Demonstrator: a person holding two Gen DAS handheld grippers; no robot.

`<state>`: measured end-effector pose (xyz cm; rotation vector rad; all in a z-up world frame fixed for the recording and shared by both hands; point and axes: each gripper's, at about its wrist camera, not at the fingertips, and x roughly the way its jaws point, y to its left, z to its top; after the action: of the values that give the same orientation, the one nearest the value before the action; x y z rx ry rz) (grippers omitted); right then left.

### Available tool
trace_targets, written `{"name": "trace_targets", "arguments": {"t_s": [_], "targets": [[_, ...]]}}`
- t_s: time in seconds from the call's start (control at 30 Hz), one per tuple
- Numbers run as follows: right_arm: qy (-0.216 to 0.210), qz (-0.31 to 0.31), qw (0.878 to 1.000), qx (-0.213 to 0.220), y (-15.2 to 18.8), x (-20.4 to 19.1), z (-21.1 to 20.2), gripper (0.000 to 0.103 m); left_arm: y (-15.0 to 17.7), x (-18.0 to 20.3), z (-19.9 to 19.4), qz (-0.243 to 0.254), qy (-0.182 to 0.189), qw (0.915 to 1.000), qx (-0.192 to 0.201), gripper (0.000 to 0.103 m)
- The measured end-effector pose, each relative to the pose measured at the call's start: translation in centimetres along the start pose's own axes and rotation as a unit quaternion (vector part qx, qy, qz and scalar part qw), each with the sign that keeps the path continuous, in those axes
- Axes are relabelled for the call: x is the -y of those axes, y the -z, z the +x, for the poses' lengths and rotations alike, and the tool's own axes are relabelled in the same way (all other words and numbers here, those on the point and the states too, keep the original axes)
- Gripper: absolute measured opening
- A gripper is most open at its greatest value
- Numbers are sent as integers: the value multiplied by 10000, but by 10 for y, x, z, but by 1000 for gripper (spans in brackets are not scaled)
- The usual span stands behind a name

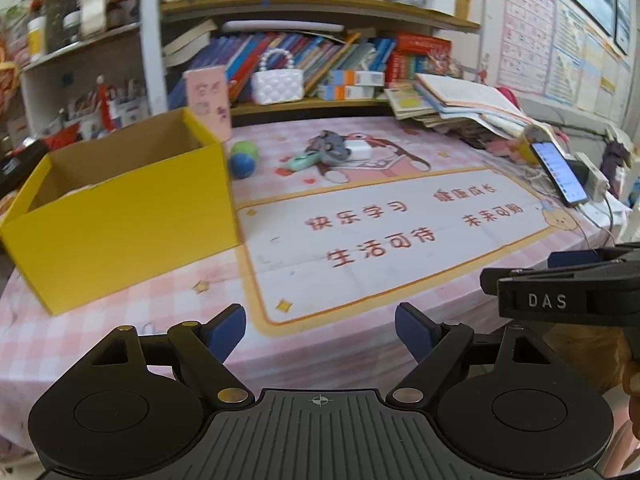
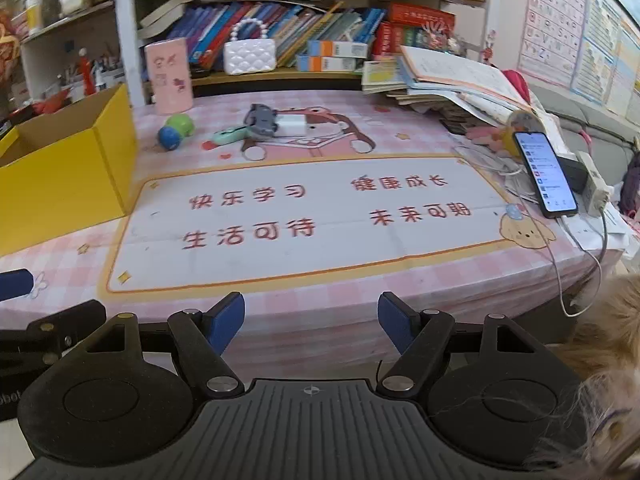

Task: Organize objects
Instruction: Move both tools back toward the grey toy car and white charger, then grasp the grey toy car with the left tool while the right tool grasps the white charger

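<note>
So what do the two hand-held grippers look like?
Both look alike: the left hand-held gripper and right hand-held gripper have matte black ribbed bodies, round black discs either side, brass and silver pivot pins, and dark blue pads. One bears white "DAS" lettering.

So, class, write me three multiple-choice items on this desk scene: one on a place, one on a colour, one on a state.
1. Where do the two balls lie?
A. beside the yellow box
B. on the shelf
C. on the phone

2. What colour is the quilted handbag?
A. black
B. white
C. red

3. How are the left gripper's jaws?
A. shut on a ball
B. shut on a book
C. open, holding nothing

Key: A, the balls lie on the cloth by the yellow box; B, the handbag is white; C, the left gripper has only tablecloth between its pads.
</note>
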<state>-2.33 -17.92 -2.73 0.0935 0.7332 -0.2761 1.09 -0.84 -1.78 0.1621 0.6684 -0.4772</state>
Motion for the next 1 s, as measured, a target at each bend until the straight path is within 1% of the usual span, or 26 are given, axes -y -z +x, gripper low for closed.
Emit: {"name": "trace_targets", "arguments": {"t_s": [0.17,0.3,0.43,0.53,0.73,1.0], "targets": [[30,-3,10000,-58,-8,13,11,72,-12,13,13,117,69,9999,19,84],[70,-40,9999,-119,-15,27,22,72,-21,22,30,62,148,9998,-76,84],[96,-2,9996,-284,-24,42,38,72,-30,31,48,7,205,9996,-171,84],[20,-5,9994,-334,-35,51,51,72,-41,34,60,-102,151,9997,-154,84],[-267,-23,9995,-180,-67,63,79,72,-72,35,92,-448,-12,9989,-115,84],[-629,-206,9978,68,-117,80,120,70,-120,41,133,-674,-483,9965,129,84]]}}
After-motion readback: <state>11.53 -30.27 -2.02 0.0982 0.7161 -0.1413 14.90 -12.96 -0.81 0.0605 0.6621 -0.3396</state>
